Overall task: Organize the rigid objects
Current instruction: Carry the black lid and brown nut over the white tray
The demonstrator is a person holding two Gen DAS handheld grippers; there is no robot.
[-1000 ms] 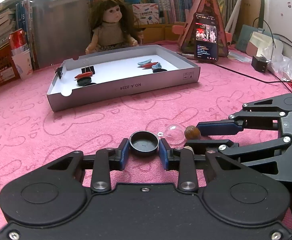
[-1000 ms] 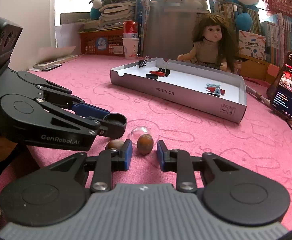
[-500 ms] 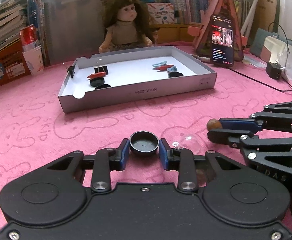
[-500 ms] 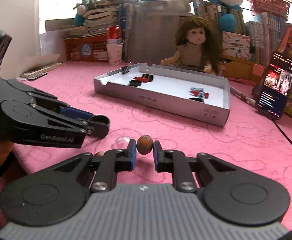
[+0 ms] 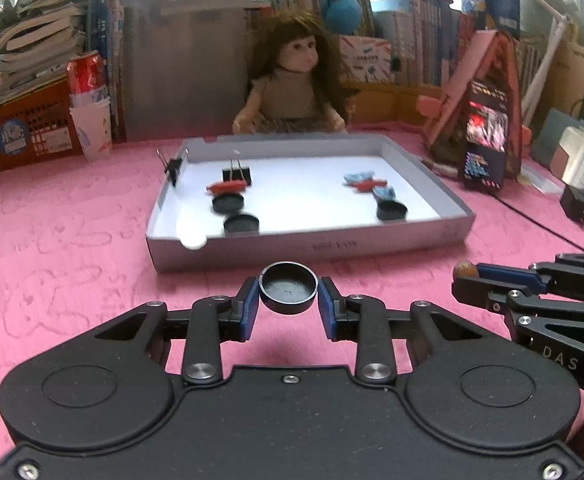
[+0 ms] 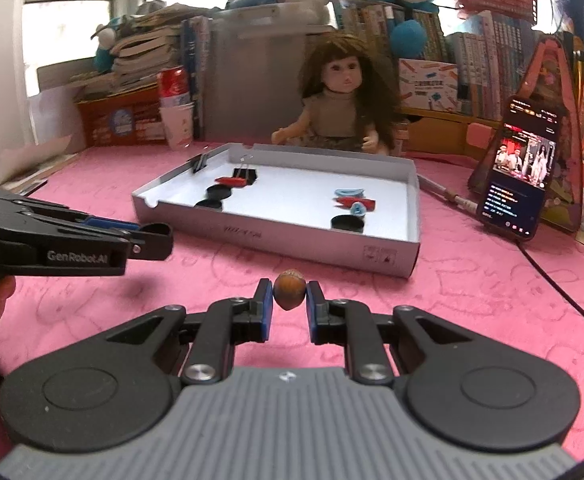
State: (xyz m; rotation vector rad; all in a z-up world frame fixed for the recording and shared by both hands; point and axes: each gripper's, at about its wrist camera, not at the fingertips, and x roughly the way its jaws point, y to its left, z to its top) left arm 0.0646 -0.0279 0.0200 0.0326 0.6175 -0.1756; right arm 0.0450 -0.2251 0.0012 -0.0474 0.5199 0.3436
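A black bottle cap (image 5: pixel 288 288) sits pinched between the blue-padded fingers of the left gripper (image 5: pixel 288 295), open side up, held above the pink cloth and just short of the near wall of the grey cardboard tray (image 5: pixel 307 245). The right gripper (image 6: pixel 288 295) is clamped on a brown hazelnut (image 6: pixel 289 284), also lifted off the cloth and near the tray's front wall; from the left wrist view the same nut (image 5: pixel 464 269) shows at that gripper's tip, off to the right. Inside the tray, on its white floor, lie three more black caps: two close together at the left (image 5: pixel 228 203) (image 5: pixel 241 225) and one at the right (image 5: pixel 391 211). A red piece (image 5: pixel 228 187) lies in front of a black binder clip (image 5: pixel 236 174) at the left, another binder clip (image 5: pixel 174 169) grips the tray's left wall, and blue and red pieces (image 5: pixel 361 182) cluster at the right. The tabletop is covered by a pink cloth (image 5: pixel 64 240) embossed with rabbit outlines. Behind the tray sits a doll (image 6: pixel 345 104) with long brown hair. To the right a lit phone (image 6: pixel 517 168) leans against a triangular pink stand, and a black cable crosses the cloth. At the left stand a red soda can (image 5: pixel 87 76) on stacked paper cups and an orange crate (image 5: pixel 20 132). Piled books, a grey plastic bin (image 5: pixel 188 52) and plush toys fill the back of the room.
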